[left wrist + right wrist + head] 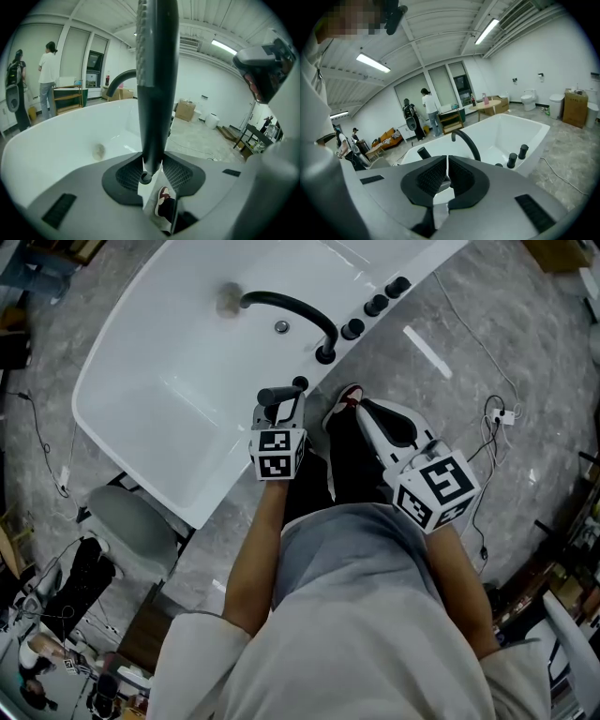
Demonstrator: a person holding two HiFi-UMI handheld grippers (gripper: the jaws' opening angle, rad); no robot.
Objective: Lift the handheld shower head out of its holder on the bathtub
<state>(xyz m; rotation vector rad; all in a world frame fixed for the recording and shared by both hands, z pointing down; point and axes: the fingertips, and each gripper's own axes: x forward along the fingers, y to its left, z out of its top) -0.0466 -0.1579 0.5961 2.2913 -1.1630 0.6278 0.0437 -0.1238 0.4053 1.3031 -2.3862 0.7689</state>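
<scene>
The black handheld shower head (pixel 279 397) stands upright in my left gripper (pixel 281 411), just off the near rim of the white bathtub (pixel 159 399). In the left gripper view its dark handle (pixel 157 84) rises between the pads, and the left gripper (pixel 152 171) is shut on it. Its small round black holder (pixel 300 382) sits on the tub rim right beside it, with nothing in it. My right gripper (pixel 367 413) hovers to the right over the floor. In its own view the right gripper (pixel 446 171) has its pads together with nothing between them.
A curved black spout (pixel 291 307) and three black knobs (pixel 375 304) line the tub rim. A grey stool (pixel 131 521) stands at the tub's left corner. A cable and plug (pixel 497 413) lie on the marble floor at the right. People (pixel 47 70) stand far off.
</scene>
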